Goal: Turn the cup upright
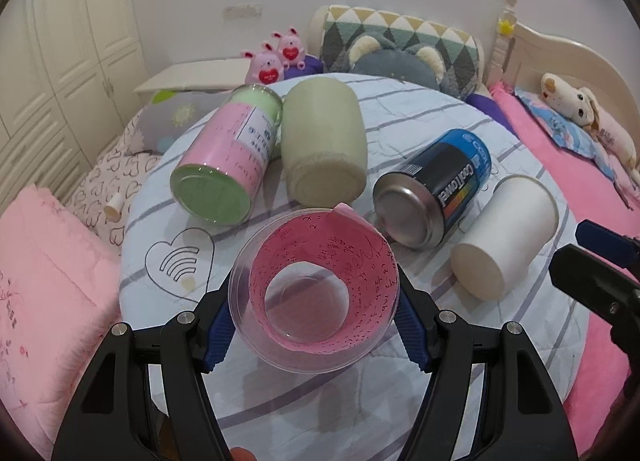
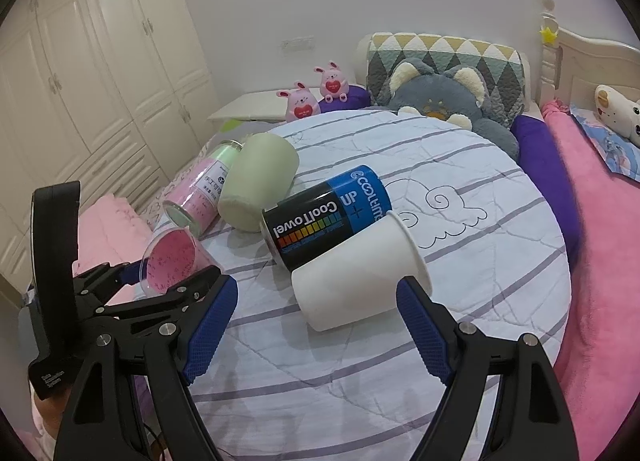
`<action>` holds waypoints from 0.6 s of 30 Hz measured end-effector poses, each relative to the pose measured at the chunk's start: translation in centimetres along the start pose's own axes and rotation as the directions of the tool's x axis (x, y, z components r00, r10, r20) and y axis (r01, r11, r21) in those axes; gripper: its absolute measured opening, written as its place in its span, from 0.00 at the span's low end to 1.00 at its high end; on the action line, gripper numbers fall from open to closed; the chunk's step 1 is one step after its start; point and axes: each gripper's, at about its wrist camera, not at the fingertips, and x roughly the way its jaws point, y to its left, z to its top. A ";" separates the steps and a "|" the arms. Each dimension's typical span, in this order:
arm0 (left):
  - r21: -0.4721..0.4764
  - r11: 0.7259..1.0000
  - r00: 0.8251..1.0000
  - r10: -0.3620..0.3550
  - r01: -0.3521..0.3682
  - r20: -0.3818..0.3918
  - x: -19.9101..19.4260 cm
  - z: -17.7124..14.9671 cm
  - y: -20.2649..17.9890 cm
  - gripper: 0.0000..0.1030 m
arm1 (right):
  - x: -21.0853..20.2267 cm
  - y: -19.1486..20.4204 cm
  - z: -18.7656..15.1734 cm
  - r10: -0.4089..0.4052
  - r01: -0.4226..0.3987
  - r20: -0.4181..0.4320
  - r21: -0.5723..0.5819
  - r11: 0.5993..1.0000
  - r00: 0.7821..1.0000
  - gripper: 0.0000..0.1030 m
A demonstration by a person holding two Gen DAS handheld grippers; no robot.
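My left gripper (image 1: 314,311) is shut on a clear plastic cup with a pink paper lining (image 1: 314,293), tilted with its mouth toward the camera, just above the round cushion (image 1: 420,109). In the right wrist view the same cup (image 2: 172,261) shows at the left in the left gripper (image 2: 168,281). My right gripper (image 2: 316,321) is open, its blue pads on either side of a white paper cup (image 2: 356,265) lying on its side. That cup (image 1: 508,237) also shows in the left wrist view.
Lying on the cushion are a pink-labelled green jar (image 1: 228,157), a pale green cup (image 1: 324,141) and a black-and-blue can (image 1: 436,189). Plush toys (image 1: 276,57), pillows, a pink blanket (image 1: 44,281) and the bed headboard (image 1: 560,57) surround it. A wardrobe (image 2: 92,73) stands left.
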 end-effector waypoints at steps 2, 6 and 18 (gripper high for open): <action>0.001 1.000 1.000 0.003 -0.003 -0.003 0.0 -0.1 0.1 0.68 | 0.0 0.1 0.0 0.002 -0.002 0.000 0.000 1.000 1.000 0.81; -0.003 1.000 1.000 0.000 0.000 -0.005 0.0 -0.1 0.2 0.68 | 0.1 0.5 0.0 0.006 -0.006 -0.002 -0.006 1.000 1.000 0.81; -0.017 0.996 0.997 -0.083 0.083 -0.002 -1.2 -0.4 -0.1 0.68 | -0.7 1.2 0.1 -0.002 0.003 0.015 -0.013 1.000 1.000 0.81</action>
